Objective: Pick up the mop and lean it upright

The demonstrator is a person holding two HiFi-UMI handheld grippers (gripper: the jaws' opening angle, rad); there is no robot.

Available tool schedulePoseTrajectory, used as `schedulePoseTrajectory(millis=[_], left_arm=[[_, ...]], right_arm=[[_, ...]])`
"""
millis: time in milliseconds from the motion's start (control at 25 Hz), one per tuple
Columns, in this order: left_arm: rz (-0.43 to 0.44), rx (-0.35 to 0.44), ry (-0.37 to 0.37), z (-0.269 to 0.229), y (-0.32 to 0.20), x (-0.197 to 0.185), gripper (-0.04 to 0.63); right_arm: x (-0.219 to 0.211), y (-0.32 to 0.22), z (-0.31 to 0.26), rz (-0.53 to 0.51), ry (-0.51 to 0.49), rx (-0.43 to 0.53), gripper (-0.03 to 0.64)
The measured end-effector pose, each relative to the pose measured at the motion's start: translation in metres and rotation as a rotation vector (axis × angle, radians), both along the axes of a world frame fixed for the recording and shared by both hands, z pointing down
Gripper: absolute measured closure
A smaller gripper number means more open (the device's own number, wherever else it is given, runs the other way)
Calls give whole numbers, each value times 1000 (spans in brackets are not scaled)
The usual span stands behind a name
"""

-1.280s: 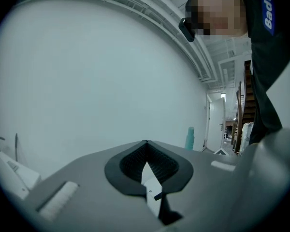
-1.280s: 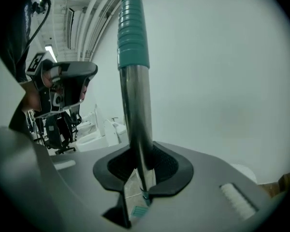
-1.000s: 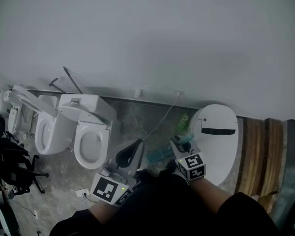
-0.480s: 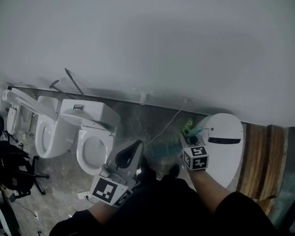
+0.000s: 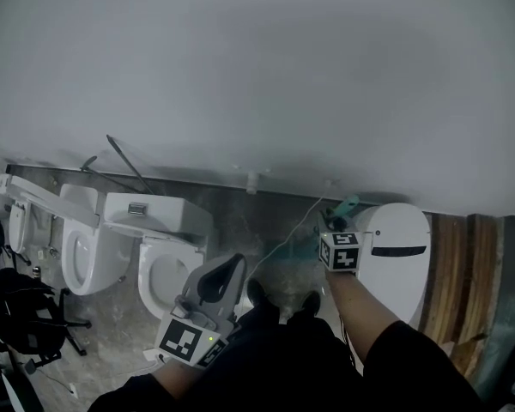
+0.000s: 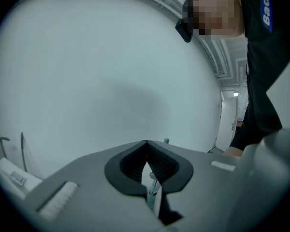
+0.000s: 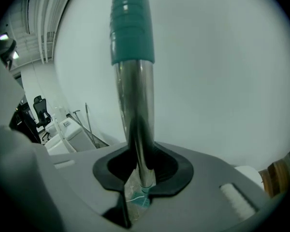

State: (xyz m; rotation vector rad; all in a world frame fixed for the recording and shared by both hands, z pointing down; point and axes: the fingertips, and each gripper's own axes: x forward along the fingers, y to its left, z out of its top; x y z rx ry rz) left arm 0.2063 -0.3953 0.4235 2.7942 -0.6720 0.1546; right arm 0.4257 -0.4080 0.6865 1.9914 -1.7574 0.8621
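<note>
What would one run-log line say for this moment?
right claw: shut on mop handle | left claw: shut, empty

Toilets (image 5: pixel 142 217) along wall (image 5: pixel 257 75); white bin (image 5: pixel 395 273).

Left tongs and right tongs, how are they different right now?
The right tongs squeeze the mop handle, a shiny pole with a teal grip. The left tongs hold nothing, and their tips are pressed together. In the head view the right tongs are up beside the round white object. The left tongs are lower, near the toilet. Both are grey with dark pads and carry a marker cube.
</note>
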Motion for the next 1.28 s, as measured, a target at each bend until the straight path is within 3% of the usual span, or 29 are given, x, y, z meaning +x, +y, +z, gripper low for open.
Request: schedulePoseTrajectory(millis=[320,560,1200,1280], left_arm=[[-36,-27,-18,7,-14,-13,580],[-10,10,-19,1,-16,-5,580],[4,-24,-75,15,0,-12,580],[7,-22,-70,15,-1,-14,580]], right_arm=[[46,-76,19,45,17,-90,534],[72,-107,30,78,19,-151,534],[79,-162,47,-29,106,-208,534],[79,-159,46,-23,103,-207,469]])
